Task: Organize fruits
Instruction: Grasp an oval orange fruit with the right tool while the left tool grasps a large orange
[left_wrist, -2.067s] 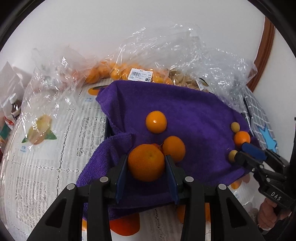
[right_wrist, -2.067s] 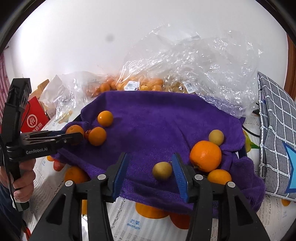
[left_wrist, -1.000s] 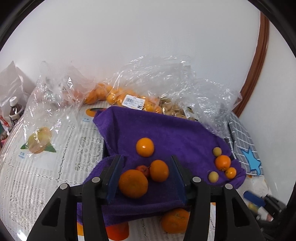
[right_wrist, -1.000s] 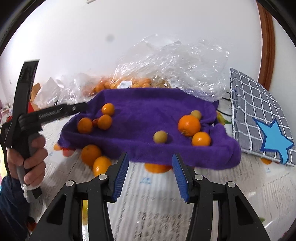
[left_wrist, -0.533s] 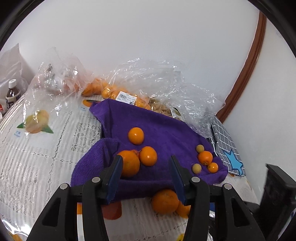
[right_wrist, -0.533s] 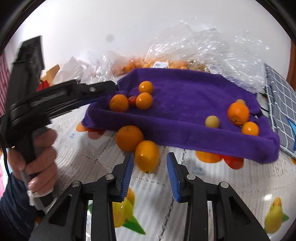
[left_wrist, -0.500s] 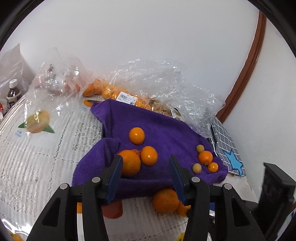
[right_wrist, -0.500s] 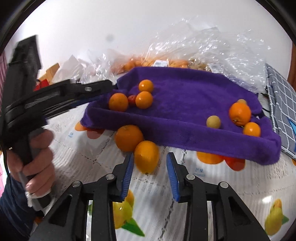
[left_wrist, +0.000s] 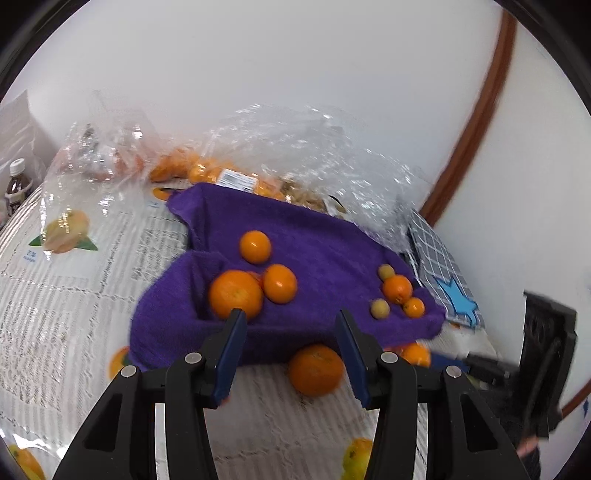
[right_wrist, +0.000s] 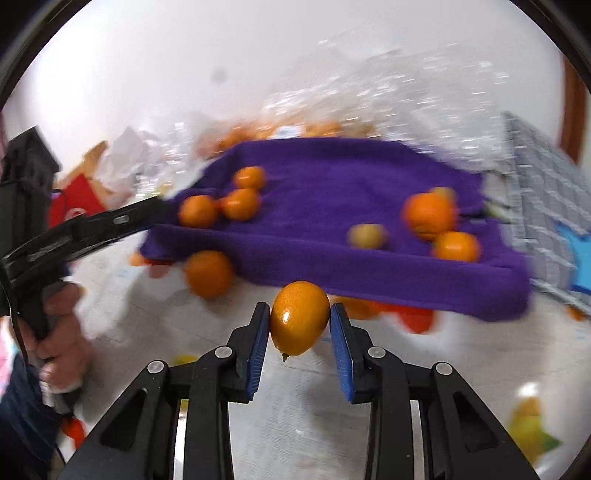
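A purple towel (left_wrist: 325, 240) lies over a tray and holds several oranges and small yellow fruits. My left gripper (left_wrist: 290, 334) is open and empty, just in front of the towel's near edge; a loose orange (left_wrist: 316, 369) lies on the table between its fingers. My right gripper (right_wrist: 299, 325) is shut on an oval orange (right_wrist: 300, 317) and holds it above the table in front of the towel (right_wrist: 354, 184). Another loose orange (right_wrist: 208, 273) lies by the towel's left edge. The left gripper (right_wrist: 110, 221) shows there at the left.
Clear plastic bags of oranges (left_wrist: 207, 170) and other fruit lie behind the towel. A grey checked cloth with a blue star (left_wrist: 443, 273) lies at the right. A bottle (left_wrist: 16, 184) stands far left. The table has a fruit-print cover (left_wrist: 66, 229).
My right gripper has closed on the oval orange and lifted it off the table. My left gripper has moved a little closer to the towel; the view is blurred by motion.
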